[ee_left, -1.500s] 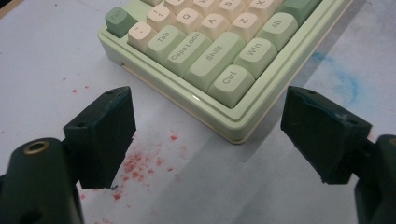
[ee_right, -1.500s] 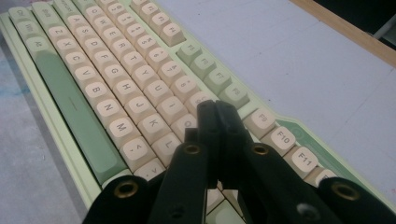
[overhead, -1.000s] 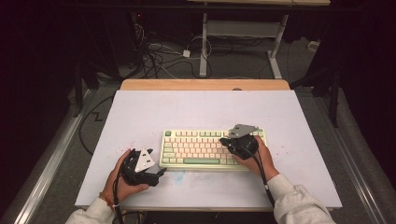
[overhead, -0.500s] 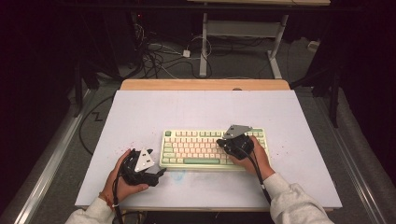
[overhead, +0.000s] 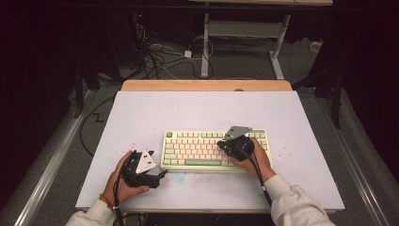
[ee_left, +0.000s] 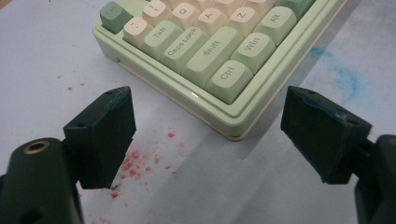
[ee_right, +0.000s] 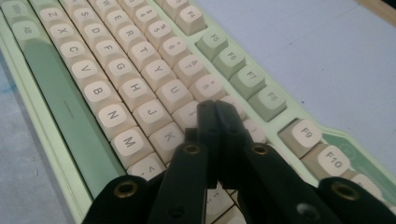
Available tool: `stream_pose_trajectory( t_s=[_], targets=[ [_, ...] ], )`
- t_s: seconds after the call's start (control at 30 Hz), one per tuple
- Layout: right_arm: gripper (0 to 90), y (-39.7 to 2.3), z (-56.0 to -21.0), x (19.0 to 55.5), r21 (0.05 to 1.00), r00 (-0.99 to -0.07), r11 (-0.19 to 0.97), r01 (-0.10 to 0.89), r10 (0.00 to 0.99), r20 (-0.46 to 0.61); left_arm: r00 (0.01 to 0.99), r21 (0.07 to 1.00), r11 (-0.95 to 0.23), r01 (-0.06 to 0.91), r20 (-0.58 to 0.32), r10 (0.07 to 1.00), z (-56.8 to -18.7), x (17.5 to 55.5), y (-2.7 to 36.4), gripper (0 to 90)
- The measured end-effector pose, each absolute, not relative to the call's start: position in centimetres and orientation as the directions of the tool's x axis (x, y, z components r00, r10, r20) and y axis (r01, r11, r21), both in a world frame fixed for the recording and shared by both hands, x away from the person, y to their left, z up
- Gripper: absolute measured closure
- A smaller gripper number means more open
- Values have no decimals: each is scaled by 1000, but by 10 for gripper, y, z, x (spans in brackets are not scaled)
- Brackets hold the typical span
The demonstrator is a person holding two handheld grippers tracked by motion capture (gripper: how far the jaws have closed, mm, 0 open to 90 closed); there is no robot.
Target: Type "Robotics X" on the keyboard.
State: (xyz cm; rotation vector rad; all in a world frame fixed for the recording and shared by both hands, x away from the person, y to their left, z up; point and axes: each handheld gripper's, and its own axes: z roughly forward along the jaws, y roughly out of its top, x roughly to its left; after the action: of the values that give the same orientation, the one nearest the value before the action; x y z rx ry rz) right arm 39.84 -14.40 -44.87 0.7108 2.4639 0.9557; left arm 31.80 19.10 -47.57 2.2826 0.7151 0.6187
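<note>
A pale green keyboard (overhead: 197, 149) with cream keys lies on the white table top (overhead: 207, 110), near its front. My right gripper (overhead: 221, 144) hovers low over the keyboard's right half, pointing left. In the right gripper view its jaws (ee_right: 215, 106) are pressed together above the keys by I and K, with nothing between them. My left gripper (overhead: 159, 170) rests on the mat just off the keyboard's left front corner. Its jaws (ee_left: 208, 100) stand wide open, and the corner with the Ctrl key (ee_left: 227, 77) lies ahead between them, untouched.
Red specks (ee_left: 135, 161) and a blue smudge (ee_left: 343, 77) mark the white mat near the keyboard. A wooden strip (overhead: 207, 85) runs along the table's far edge. Beyond it, cables (overhead: 157, 54) and a metal stand (overhead: 240, 30) sit on the dark floor.
My right gripper has shifted slightly to the left over the keys. The left gripper and the keyboard have stayed put.
</note>
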Motion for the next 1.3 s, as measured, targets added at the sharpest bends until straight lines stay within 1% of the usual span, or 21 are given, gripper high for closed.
stream_pose_trajectory(
  t_s=[0.2, 0.33, 0.47, 0.53, 0.6, 0.7, 0.83, 0.97, 1.03, 1.1, 1.3],
  targets=[
    [889, -152, -440, 393, 750, -777, 593, 294, 605, -173, 738, 702, -635, 321, 235, 633, -475, 318, 191, 170],
    [842, -157, -435, 389, 775, -776, 568, 277, 608, -168, 737, 700, -637, 323, 236, 633, -475, 319, 191, 170],
    [764, -161, -432, 385, 788, -776, 556, 262, 608, -171, 737, 699, -638, 321, 239, 632, -475, 319, 191, 171],
    [684, -162, -430, 382, 796, -769, 548, 257, 615, -175, 736, 699, -638, 323, 239, 633, -475, 319, 191, 171],
    [625, -163, -429, 380, 804, -767, 539, 252, 617, -174, 736, 699, -638, 323, 238, 633, -475, 319, 191, 170],
    [497, -165, -427, 377, 811, -764, 534, 238, 619, -183, 735, 698, -639, 324, 239, 635, -475, 318, 191, 170],
    [375, -169, -424, 371, 829, -751, 510, 228, 635, -184, 733, 700, -636, 325, 238, 637, -474, 319, 191, 170],
    [287, -173, -420, 365, 843, -718, 491, 221, 666, -200, 729, 704, -629, 329, 234, 643, -474, 319, 190, 171],
    [265, -175, -419, 363, 845, -716, 486, 224, 670, -196, 733, 716, -609, 341, 203, 649, -473, 318, 191, 171],
    [248, -178, -418, 359, 849, -710, 483, 213, 673, -205, 729, 728, -594, 342, 193, 657, -471, 318, 192, 172],
    [229, -191, -420, 348, 860, -692, 471, 198, 689, -218, 718, 770, -543, 334, 166, 676, -462, 315, 193, 226]
  ],
)
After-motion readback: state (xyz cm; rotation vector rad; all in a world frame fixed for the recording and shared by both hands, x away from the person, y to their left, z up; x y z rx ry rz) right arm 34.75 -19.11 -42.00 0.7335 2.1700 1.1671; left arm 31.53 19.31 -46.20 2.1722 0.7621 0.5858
